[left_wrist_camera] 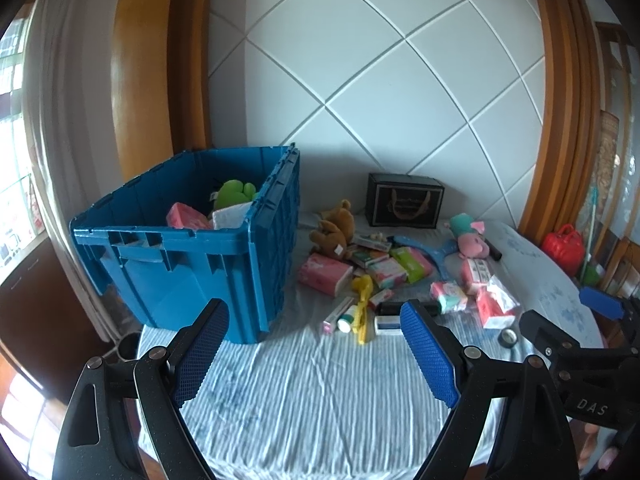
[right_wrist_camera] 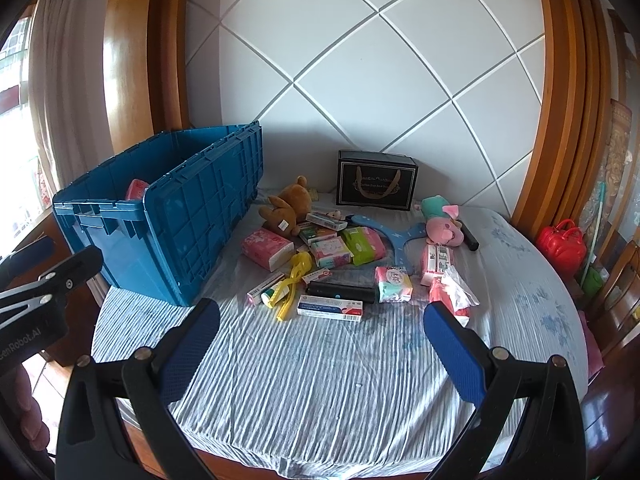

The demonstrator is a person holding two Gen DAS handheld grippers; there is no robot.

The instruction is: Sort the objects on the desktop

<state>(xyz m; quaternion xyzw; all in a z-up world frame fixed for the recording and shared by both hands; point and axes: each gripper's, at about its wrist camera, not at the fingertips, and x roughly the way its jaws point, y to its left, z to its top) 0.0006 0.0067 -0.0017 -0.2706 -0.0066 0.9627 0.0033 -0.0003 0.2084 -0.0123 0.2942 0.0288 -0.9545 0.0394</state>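
1. Nearest the left wrist camera, the left gripper has its two blue-padded fingers spread wide, with nothing between them; it hangs over bare striped tablecloth.
2. The right gripper is likewise splayed wide and empty, its pads clear of every object, above the same cloth.
3. Ahead and to the left of the left gripper stands the blue crate, open on top; a green plush, a pink tissue pack and a white packet lie inside it.
4. Straight ahead of the right gripper, closest to its fingertips, lies a white and blue carton with a red end, and a black cylinder sits just behind it.
5. Ahead and slightly left of that gripper are yellow plastic tongs, beside a small white tube and a narrow box.
6. Further ahead lie loose tissue packs in pink and green, a brown teddy bear near the crate's wall, and a blue Y-shaped piece.
7. Ahead and to the right lies a pink and teal plush pig, touching a black stick.
8. Farthest ahead, against the white quilted wall, stands a black gift box.
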